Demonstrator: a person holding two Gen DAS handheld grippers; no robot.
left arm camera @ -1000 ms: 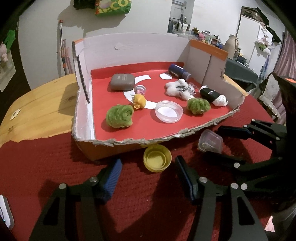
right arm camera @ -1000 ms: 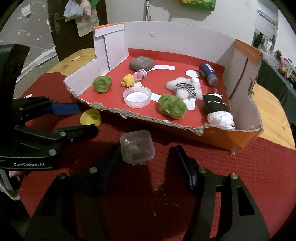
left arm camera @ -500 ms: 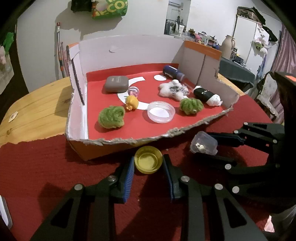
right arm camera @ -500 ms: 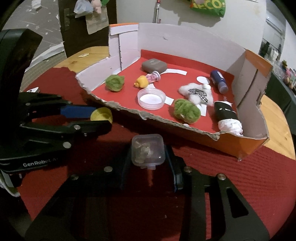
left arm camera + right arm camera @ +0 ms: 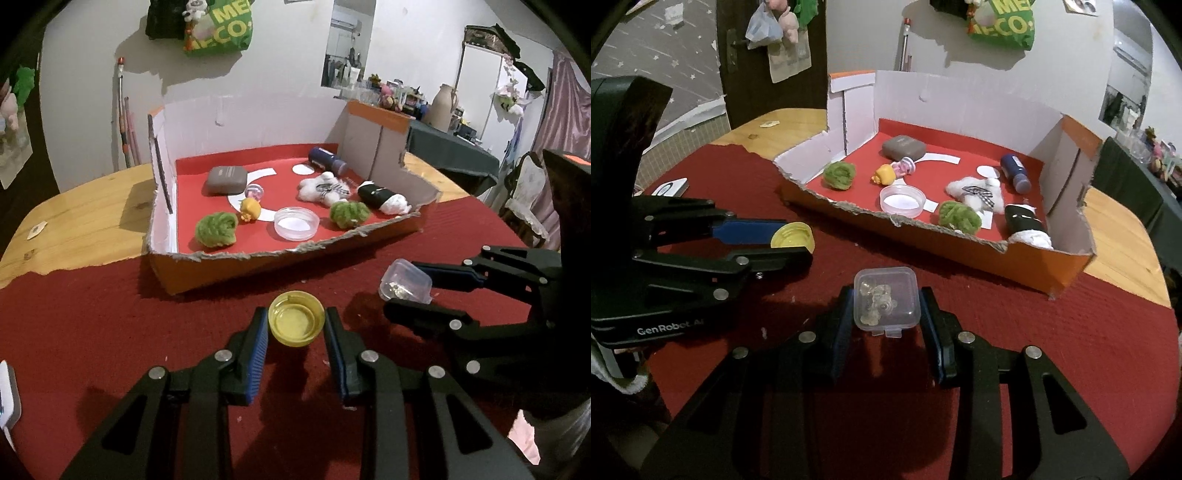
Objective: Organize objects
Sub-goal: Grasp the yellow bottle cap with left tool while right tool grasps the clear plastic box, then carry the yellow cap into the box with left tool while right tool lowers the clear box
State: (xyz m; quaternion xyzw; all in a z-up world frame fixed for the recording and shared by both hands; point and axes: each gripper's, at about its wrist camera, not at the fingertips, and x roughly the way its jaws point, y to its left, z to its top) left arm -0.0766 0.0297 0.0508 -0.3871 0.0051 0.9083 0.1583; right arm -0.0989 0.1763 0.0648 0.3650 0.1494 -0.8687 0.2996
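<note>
While you are holding both pieces clear of the red cloth (image 5: 92,332), the entries are running near to far.

Item, nearest: your left gripper (image 5: 296,334), jaws having just closed, is pinching the yellow cap (image 5: 296,324) by its rim, hollow side up.

Item, beside it: your right gripper (image 5: 886,317), jaws likewise just closed, is clamping the clear lidded box (image 5: 885,298) with small beads inside.

Item, beyond: the cardboard tray (image 5: 295,262) is sitting ahead with its torn front edge towards you, already carrying two green pompoms, a clear dish (image 5: 296,223), a grey case and soft toys.

Step in hand, by my reading: carrying both picks to the tray. Next, you are needing to clear that ragged lip, find bare red floor between the toys, then open.
</note>
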